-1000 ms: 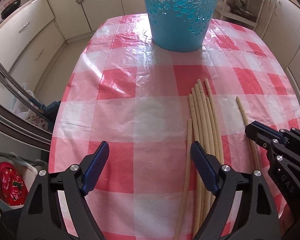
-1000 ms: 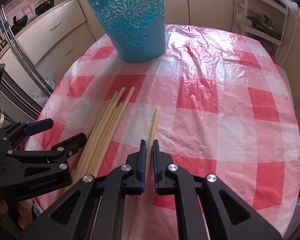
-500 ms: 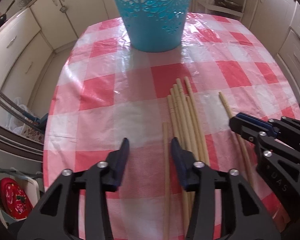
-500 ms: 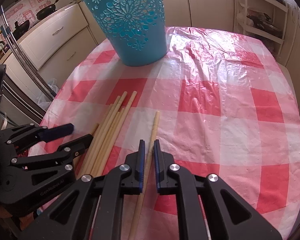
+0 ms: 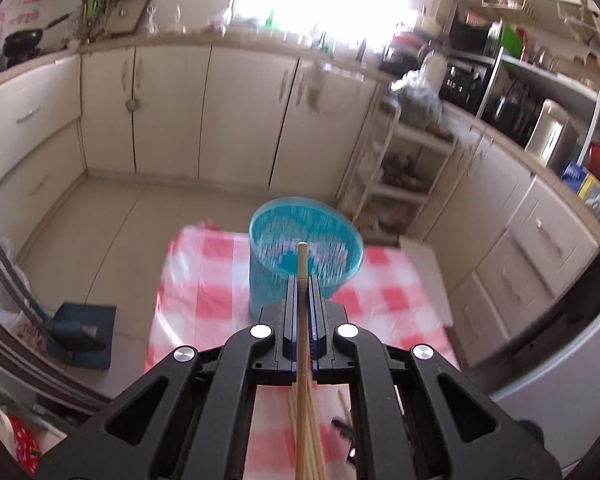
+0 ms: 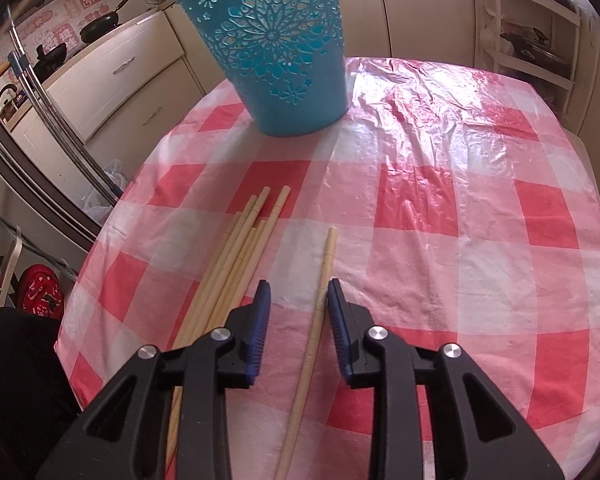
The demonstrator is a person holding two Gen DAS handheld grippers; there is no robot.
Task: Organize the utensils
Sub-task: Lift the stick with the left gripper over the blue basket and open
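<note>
My left gripper (image 5: 302,280) is shut on one wooden chopstick (image 5: 302,320) and holds it high above the table, its tip pointing toward the open mouth of the blue lattice basket (image 5: 305,240). In the right wrist view the basket (image 6: 276,52) stands at the table's far side. A bundle of chopsticks (image 6: 236,256) lies on the checked cloth, and a single chopstick (image 6: 320,292) lies apart on its right. My right gripper (image 6: 298,288) is open, its jaws either side of that single chopstick, low over the table.
The red and white checked tablecloth (image 6: 440,200) covers the table. Cream kitchen cabinets (image 5: 172,108) and a white shelf rack (image 5: 400,168) stand beyond the table. A blue dustpan (image 5: 80,332) lies on the floor on the left.
My left gripper has shut on a chopstick and lifted it high, well above the table and facing the basket. My right gripper has opened around the single chopstick.
</note>
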